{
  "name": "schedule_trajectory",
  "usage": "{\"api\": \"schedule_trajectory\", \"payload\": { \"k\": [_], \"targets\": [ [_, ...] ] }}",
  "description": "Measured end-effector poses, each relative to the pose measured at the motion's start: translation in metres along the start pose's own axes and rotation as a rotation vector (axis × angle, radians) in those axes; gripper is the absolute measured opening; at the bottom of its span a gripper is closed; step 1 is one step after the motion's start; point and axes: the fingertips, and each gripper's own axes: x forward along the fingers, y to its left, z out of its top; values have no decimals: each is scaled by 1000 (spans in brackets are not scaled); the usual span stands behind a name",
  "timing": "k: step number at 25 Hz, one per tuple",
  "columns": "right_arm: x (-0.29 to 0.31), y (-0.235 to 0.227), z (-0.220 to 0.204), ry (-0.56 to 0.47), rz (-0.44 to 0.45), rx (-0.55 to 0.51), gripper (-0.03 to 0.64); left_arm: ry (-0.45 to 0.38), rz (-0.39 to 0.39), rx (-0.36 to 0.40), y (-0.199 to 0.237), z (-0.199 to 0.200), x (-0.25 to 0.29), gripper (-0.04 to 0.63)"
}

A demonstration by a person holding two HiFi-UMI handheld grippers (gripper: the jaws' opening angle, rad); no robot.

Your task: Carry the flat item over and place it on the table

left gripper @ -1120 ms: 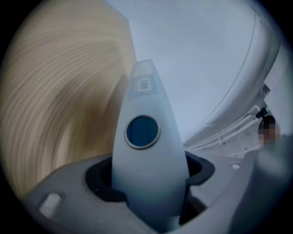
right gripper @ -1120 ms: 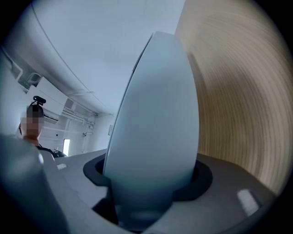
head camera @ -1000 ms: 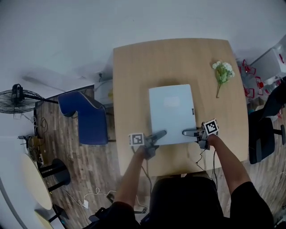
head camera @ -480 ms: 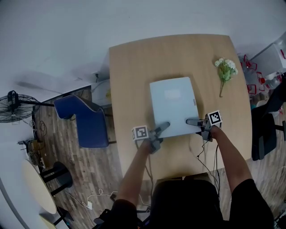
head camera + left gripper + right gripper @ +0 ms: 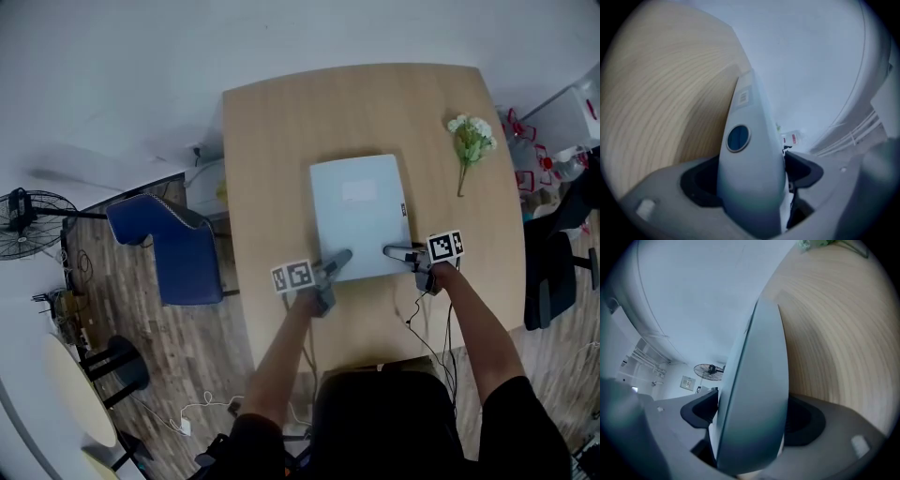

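The flat item [image 5: 359, 216], a pale blue-white slab, lies flat in the middle of the wooden table [image 5: 272, 131]. My left gripper [image 5: 339, 259] is at its near left corner and my right gripper [image 5: 394, 251] is at its near right corner. In the left gripper view the item's rounded edge [image 5: 750, 154] stands between the jaws of the left gripper [image 5: 754, 176], which are opening, with dark gaps beside the pads. The right gripper view shows the same: the item's edge [image 5: 759, 380] sits between the opening jaws of the right gripper [image 5: 752, 420].
A sprig of white flowers [image 5: 469, 142] lies at the table's far right. A blue chair [image 5: 173, 253] stands left of the table and a black chair [image 5: 553, 281] to its right. A floor fan [image 5: 28, 217] is at the far left. Cables trail on the floor.
The head view has shifted a little. The item stays flat at the same place on the table, with both grippers still at its near corners.
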Motion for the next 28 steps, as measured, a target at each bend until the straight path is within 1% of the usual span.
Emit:
{"api": "schedule_trajectory", "payload": {
  "k": [3,6,8,11,14,18,21,24,26,28],
  "targets": [
    [-1,0,-1,-13,-52,-25,422,-22,46,36,1,2,-4,418],
    [-4,-2,-3,-13,-124,-56,440,-47,104,73,3,3,-9,432],
    [-5,-4,-5,-7,-175,-88,442,-58,152,97,6,3,-14,435],
    [-6,-7,-7,23,-236,-158,442,-60,193,128,7,2,-17,442],
    [-7,-10,-8,28,-257,-183,446,-48,216,160,8,-4,-15,442],
    [-7,-10,-12,29,-268,-189,446,-23,254,206,9,-10,-15,440],
    [-8,-12,-12,31,-294,-206,442,-11,314,227,13,-12,-17,440],
    [-9,-14,-13,23,-341,-244,433,2,376,282,15,-17,-18,442],
    [-8,-14,-15,17,-357,-261,430,1,375,305,15,-21,-20,442],
    [-8,-14,-17,10,-356,-254,434,-12,365,312,13,-25,-23,442]
  ]
}}
